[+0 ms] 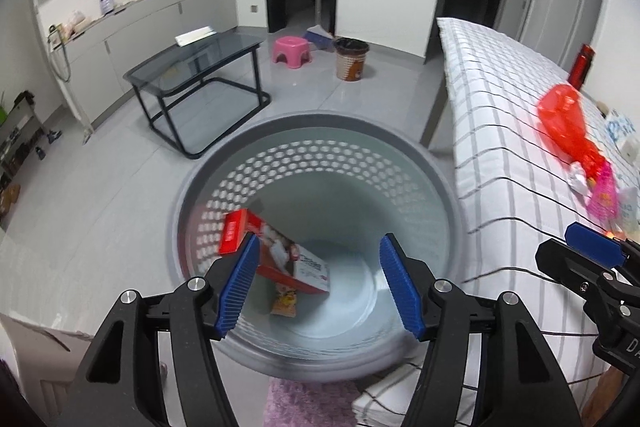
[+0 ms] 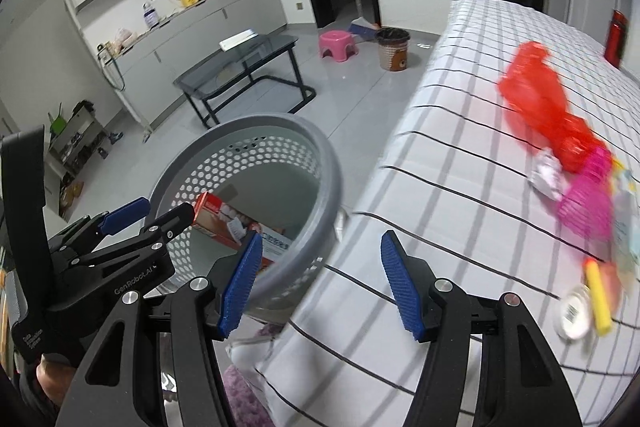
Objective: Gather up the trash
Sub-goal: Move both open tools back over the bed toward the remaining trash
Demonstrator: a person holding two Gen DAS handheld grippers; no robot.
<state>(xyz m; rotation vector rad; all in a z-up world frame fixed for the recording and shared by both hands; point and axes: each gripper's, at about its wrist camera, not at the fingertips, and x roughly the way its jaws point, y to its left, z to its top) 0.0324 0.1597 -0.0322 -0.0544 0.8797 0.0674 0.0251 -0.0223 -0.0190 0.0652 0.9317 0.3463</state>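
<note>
A grey perforated basket (image 1: 416,155) stands on the floor beside the bed; it also shows in the right wrist view (image 2: 316,147). Inside it lie a red and white box (image 1: 280,255) and a small yellow wrapper (image 1: 285,303). My left gripper (image 1: 320,283) is open and empty above the basket's mouth. My right gripper (image 2: 320,279) is open and empty over the bed's edge. Trash lies on the bed: a red plastic bag (image 2: 540,103), a pink net bag (image 2: 588,203), crumpled paper (image 2: 546,171), a yellow stick (image 2: 598,297) and a white lid (image 2: 574,313).
The bed (image 2: 460,167) has a white checked cover. A glass table (image 1: 196,67), a pink stool (image 1: 292,49) and a woven bin (image 1: 352,59) stand on the grey floor. A red bottle (image 1: 582,65) stands beyond the bed. A purple rug (image 1: 308,403) lies below the basket.
</note>
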